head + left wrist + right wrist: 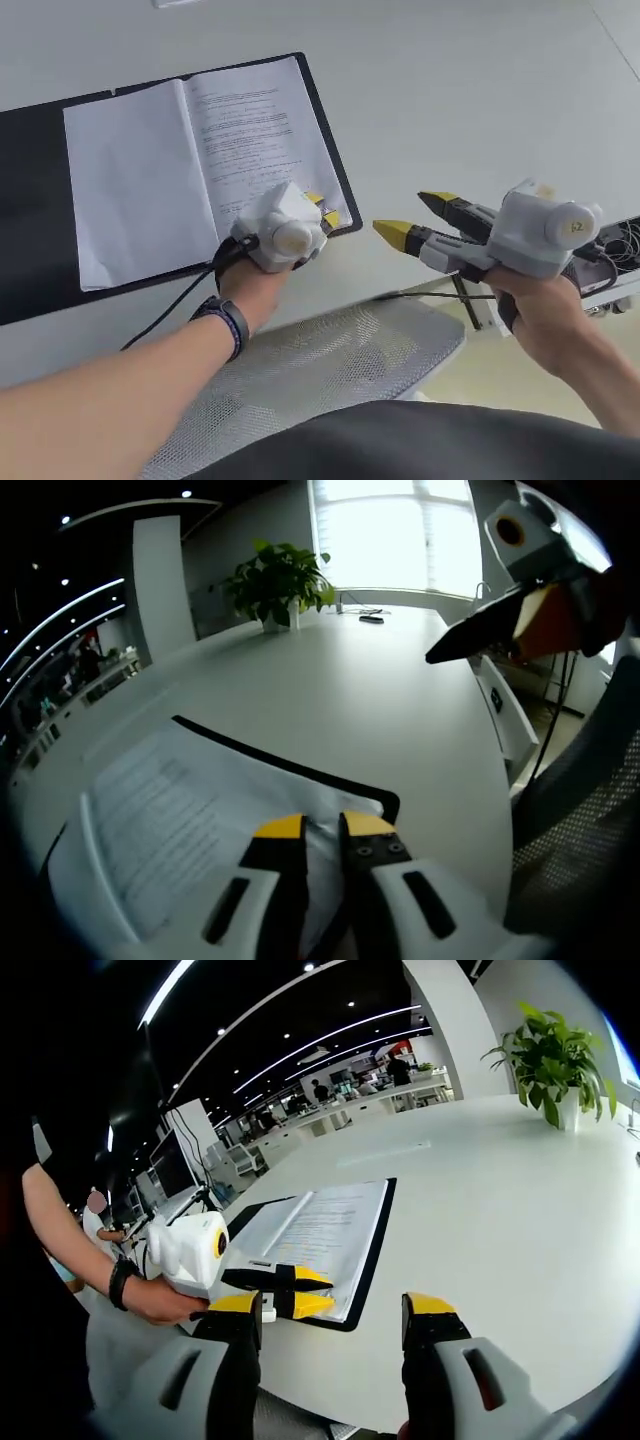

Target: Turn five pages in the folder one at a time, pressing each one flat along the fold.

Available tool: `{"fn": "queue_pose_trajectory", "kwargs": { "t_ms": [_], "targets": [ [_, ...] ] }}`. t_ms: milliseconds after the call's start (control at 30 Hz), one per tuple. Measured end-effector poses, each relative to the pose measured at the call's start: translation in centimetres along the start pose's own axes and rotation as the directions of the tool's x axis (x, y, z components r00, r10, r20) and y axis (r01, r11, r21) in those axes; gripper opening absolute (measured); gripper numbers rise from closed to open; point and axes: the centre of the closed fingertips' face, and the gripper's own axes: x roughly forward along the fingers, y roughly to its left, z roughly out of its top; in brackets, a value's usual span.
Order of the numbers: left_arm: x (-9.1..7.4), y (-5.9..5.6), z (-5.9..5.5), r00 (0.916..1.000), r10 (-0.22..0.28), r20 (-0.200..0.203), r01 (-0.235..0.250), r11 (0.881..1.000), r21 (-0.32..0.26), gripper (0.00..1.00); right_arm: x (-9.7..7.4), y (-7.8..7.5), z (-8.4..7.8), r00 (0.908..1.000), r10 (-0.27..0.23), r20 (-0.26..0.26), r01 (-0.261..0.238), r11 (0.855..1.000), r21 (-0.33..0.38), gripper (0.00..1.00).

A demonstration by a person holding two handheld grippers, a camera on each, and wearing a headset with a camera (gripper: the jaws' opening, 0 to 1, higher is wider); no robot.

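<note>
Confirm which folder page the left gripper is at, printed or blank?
The printed page on the right of the fold; the left gripper sits at its lower outer corner. The blank page lies untouched.

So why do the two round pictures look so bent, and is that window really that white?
Left gripper view: the fisheye lens bows the table, and the window is washed out to plain white. Right gripper view: same bowing, bright ceiling strips against a dim hall. Head view: soft even light, straight edges, though the print on the page is too blurred to read.
</note>
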Motion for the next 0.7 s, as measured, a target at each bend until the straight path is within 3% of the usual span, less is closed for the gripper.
{"fn": "queue_pose_trajectory", "kwargs": {
  "t_ms": [100, 167, 233, 367, 533, 667, 700],
  "targets": [
    [0.2, 0.0, -0.1, 0.9999, 0.012, 0.002, -0.012, 1.0, 0.018, 0.04, 0.0, 0.1, -0.2, 1.0, -0.001, -0.003, 0.001, 1.0, 0.001, 0.55],
    [0.4, 0.9, -0.2, 0.9987, 0.051, -0.004, -0.051, 0.998, 0.02, 0.0, -0.1, 0.1, -0.3, 1.0, -0.002, -0.005, 0.002, 1.0, 0.005, 0.54],
    [0.3, 0.6, -0.2, 0.9991, 0.043, -0.002, -0.043, 0.997, 0.06, 0.0, -0.1, 0.1, -0.2, 1.0, -0.003, -0.002, 0.003, 1.0, 0.008, 0.54],
    [0.2, 0.4, -0.2, 0.9982, 0.059, -0.002, -0.059, 0.995, 0.075, 0.0, -0.2, 0.1, -0.2, 1.0, -0.008, 0.002, 0.008, 1.0, 0.014, 0.54],
    [0.3, 0.2, -0.1, 0.9982, 0.06, -0.005, -0.058, 0.989, 0.134, 0.0, -0.2, 0.0, -0.3, 1.0, -0.009, 0.004, 0.009, 1.0, 0.018, 0.54],
    [0.4, 0.3, 0.1, 0.9991, 0.036, -0.022, -0.032, 0.99, 0.136, 0.0, -0.3, 0.0, -0.3, 0.9999, -0.008, 0.007, 0.008, 1.0, 0.022, 0.53],
    [0.3, 0.9, -0.1, 0.9981, 0.048, -0.038, -0.042, 0.988, 0.15, 0.0, -0.3, 0.0, -0.3, 1.0, -0.008, 0.005, 0.008, 1.0, 0.02, 0.53]
  ]
}}
